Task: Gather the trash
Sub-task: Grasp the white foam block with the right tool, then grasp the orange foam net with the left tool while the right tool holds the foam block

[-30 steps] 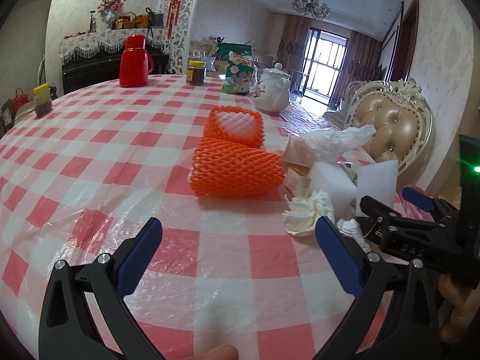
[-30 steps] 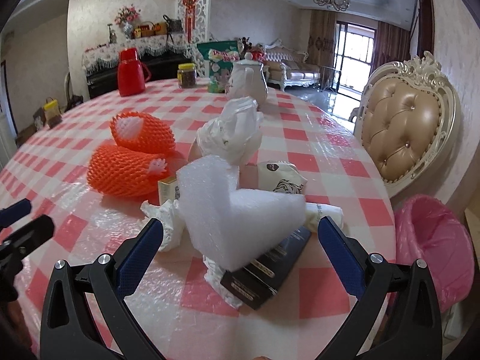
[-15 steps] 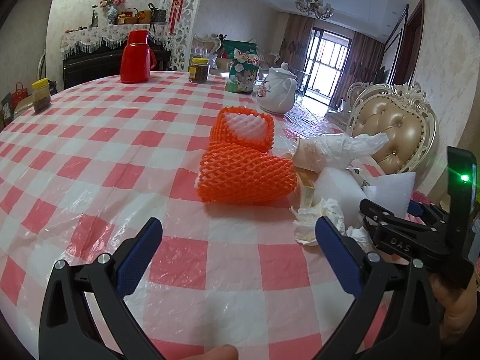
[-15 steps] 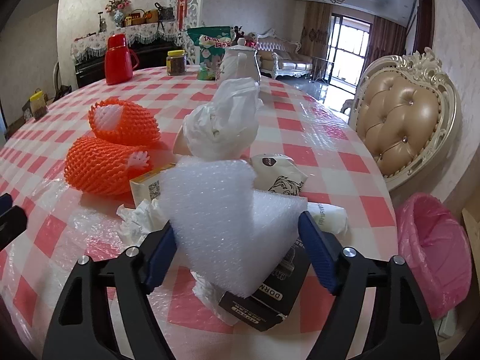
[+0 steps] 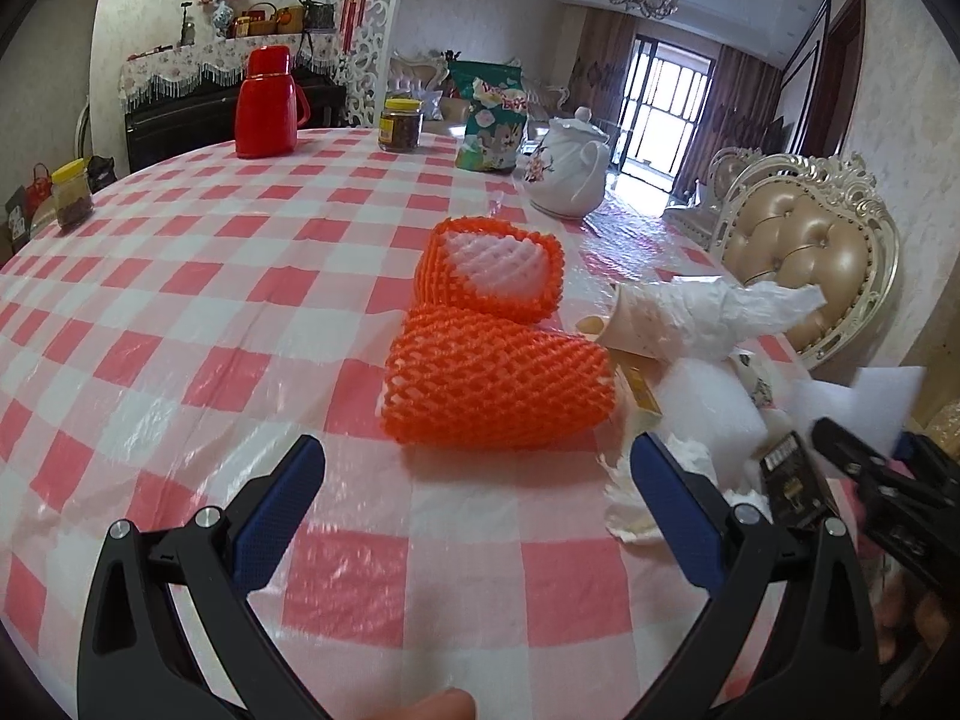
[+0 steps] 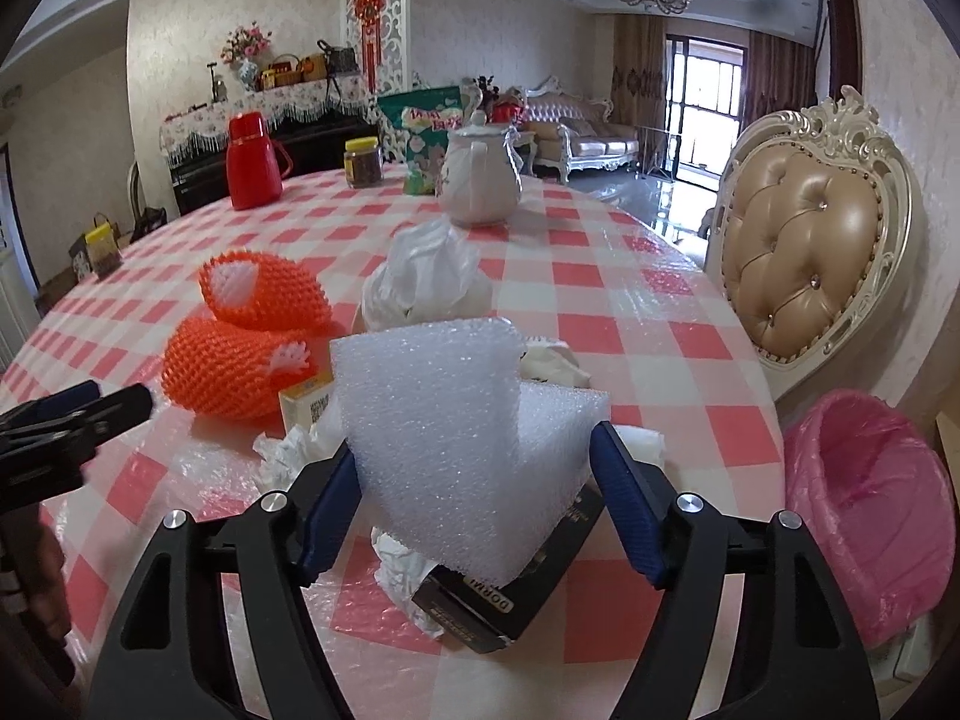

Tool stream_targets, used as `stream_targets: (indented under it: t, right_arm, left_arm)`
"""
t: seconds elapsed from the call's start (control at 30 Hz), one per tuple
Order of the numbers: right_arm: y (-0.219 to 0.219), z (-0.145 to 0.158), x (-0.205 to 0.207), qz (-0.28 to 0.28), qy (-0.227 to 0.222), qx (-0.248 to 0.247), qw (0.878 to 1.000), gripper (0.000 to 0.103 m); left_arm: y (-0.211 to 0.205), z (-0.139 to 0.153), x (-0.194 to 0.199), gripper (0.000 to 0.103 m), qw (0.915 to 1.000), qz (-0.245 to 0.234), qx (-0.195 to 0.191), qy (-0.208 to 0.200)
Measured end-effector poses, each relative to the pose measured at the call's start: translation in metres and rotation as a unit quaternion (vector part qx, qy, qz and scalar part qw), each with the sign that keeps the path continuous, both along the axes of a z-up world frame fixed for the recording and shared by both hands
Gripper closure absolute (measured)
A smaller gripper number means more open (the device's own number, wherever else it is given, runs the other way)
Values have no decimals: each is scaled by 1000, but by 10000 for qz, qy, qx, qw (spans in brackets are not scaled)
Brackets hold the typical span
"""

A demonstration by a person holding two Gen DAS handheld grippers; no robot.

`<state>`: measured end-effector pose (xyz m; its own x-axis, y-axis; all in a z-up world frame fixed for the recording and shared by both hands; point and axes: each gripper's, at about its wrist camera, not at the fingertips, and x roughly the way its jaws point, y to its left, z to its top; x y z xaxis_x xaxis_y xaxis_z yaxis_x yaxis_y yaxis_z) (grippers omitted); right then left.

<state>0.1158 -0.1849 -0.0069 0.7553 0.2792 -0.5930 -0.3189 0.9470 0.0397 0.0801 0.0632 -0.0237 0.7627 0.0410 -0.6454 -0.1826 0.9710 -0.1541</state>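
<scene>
My right gripper [image 6: 474, 498] pinches the white foam sheet [image 6: 456, 444] at the table's near right edge. My left gripper [image 5: 474, 510] is spread wide, holding nothing. I should squeeze gently and carry the foam right to the pink trash bin [image 6: 870, 516].

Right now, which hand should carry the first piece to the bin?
Right. Its gripper brackets the white foam piece, beside the pink-lined bin. The left gripper is open over bare tablecloth.

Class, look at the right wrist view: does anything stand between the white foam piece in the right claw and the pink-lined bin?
Nothing visible does. The right claw grips the foam piece; the bin sits past the table edge, its mouth open.
</scene>
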Motion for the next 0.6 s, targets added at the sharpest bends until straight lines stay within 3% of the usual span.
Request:
stream_targets:
  t: [0.33,0.6]
  right_arm:
    - [-29,14,0,-79,-143,211,9996,33]
    - [-56,14,5,-269,-136,302,9991,33]
  left_arm:
    - [-9,-1,48,5,9997,-55,147,198]
    - [-6,-26,81,5,9971,74,240,714]
